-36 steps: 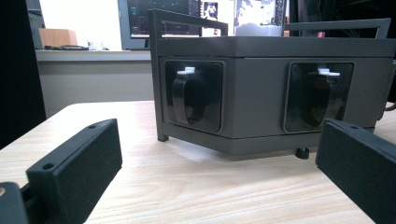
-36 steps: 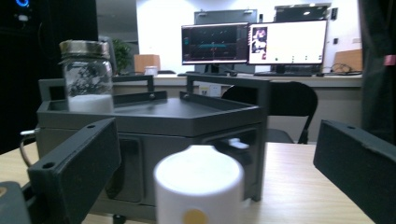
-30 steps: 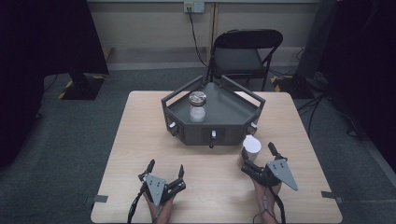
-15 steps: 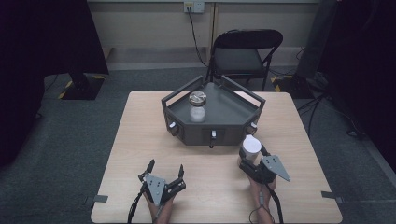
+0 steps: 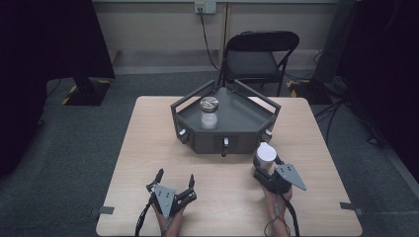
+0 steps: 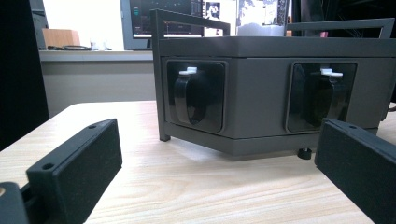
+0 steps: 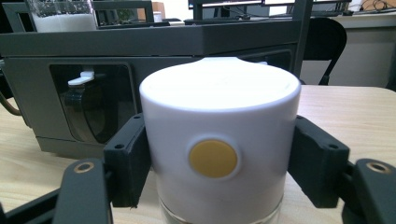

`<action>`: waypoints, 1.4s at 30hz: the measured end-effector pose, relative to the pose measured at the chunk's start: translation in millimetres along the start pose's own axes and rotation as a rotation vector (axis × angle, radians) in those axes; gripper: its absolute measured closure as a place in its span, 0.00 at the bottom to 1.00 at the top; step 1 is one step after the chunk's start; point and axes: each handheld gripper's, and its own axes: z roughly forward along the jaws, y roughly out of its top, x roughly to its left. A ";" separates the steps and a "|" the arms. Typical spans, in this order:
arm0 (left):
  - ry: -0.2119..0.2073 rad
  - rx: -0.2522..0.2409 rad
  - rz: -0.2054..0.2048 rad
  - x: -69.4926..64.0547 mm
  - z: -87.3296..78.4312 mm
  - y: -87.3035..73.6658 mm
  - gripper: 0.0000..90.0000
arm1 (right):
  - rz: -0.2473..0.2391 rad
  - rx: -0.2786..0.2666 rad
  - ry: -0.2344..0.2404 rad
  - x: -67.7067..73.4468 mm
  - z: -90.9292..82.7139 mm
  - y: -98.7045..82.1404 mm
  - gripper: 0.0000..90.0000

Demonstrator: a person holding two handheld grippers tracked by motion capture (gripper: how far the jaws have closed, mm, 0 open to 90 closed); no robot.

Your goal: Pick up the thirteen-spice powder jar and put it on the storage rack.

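A jar with a white cap (image 5: 265, 153) stands on the wooden table (image 5: 148, 148), just right of the front of a dark grey tray stand (image 5: 225, 139). My right gripper (image 5: 266, 162) is shut on it. In the right gripper view both black pads press the sides of the cap (image 7: 219, 116), which bears a yellow dot; the jaws have just been closing around it. My left gripper (image 5: 175, 176) rests open near the table's front edge, its jaws (image 6: 219, 186) apart with nothing between them. A glass jar with a metal lid (image 5: 209, 112) sits inside the stand.
The stand (image 6: 252, 112) has recessed knobs with white tabs (image 6: 189, 93) on its front faces and raised rails around its rim. Behind the table stands a black folding chair (image 5: 259, 54). Dark curtains hang at both sides, and cables lie on the floor at right.
The right gripper's jaws have closed from wide apart onto the white-capped jar, with the hand shifting slightly left. The left gripper and the jar in the stand have not moved.
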 end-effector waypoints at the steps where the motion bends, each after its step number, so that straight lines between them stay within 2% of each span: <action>1: 0.000 0.000 0.000 0.0 0.0 0.0 0.00 | 0.000 0.001 0.000 -0.2 0.2 0.4 0.32; 17: 0.005 -0.001 0.000 -0.9 0.1 -0.1 0.00 | -0.003 0.006 0.009 -3.0 -3.3 2.0 0.33; 23: 0.005 -0.001 0.000 -0.9 0.1 -0.1 0.00 | -0.004 -0.010 0.011 -4.2 -7.8 3.3 0.33; 42: 0.005 0.000 0.000 -0.9 0.0 -0.1 0.00 | -0.033 -0.024 0.099 -14.2 -16.5 28.4 0.33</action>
